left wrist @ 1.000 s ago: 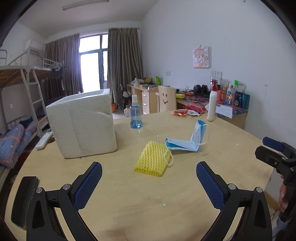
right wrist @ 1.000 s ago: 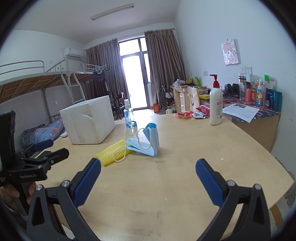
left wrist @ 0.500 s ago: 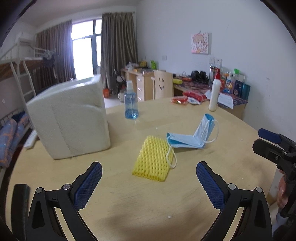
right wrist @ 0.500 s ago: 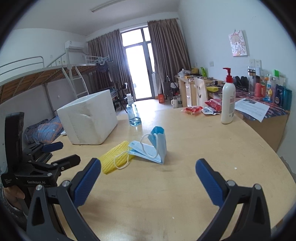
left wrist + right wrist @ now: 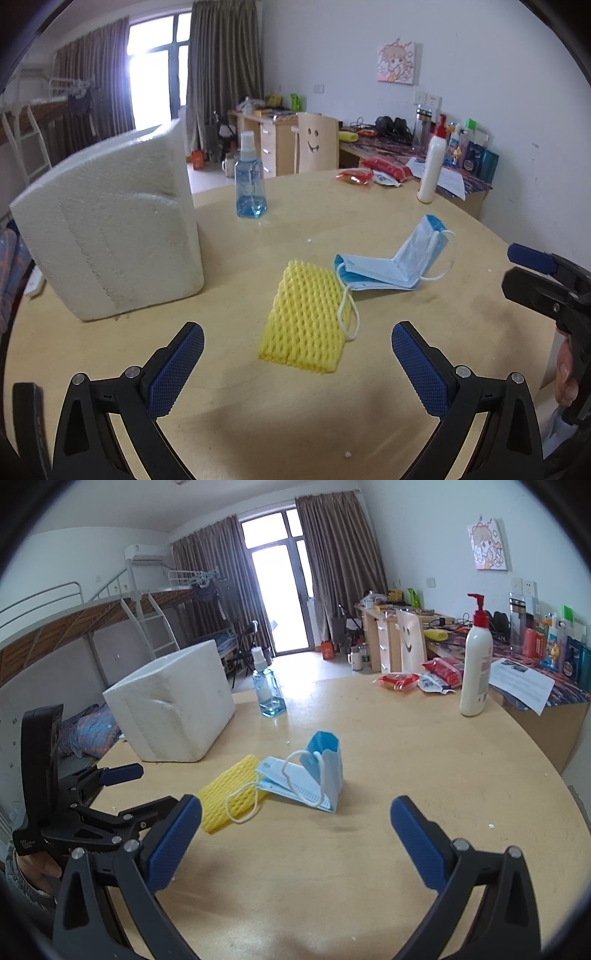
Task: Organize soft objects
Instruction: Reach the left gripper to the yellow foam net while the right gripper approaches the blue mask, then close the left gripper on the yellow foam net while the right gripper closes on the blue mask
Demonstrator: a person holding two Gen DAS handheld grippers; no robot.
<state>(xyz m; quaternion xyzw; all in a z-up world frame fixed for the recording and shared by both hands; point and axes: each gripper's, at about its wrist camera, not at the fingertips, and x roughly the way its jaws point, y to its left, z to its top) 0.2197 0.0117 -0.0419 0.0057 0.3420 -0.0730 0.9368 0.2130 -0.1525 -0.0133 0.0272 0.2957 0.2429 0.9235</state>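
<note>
A yellow foam net sleeve (image 5: 306, 314) lies flat on the round wooden table (image 5: 258, 406), also in the right wrist view (image 5: 232, 794). A blue face mask (image 5: 391, 262), half folded upright, lies just right of it, one ear loop over the sleeve; it also shows in the right wrist view (image 5: 310, 775). A white foam box (image 5: 110, 229) stands at the left (image 5: 173, 709). My left gripper (image 5: 297, 363) is open and empty, just short of the sleeve. My right gripper (image 5: 295, 838) is open and empty, just short of the mask.
A blue spray bottle (image 5: 250, 177) stands behind the sleeve. A white pump bottle (image 5: 476, 664) and red snack packets (image 5: 417, 679) sit at the table's far right. A cluttered desk (image 5: 535, 672) lies beyond. The table edge runs close at the right.
Both grippers have moved forward and lower toward the sleeve and mask, which look larger now. Both stay open. Nothing on the table has moved.
</note>
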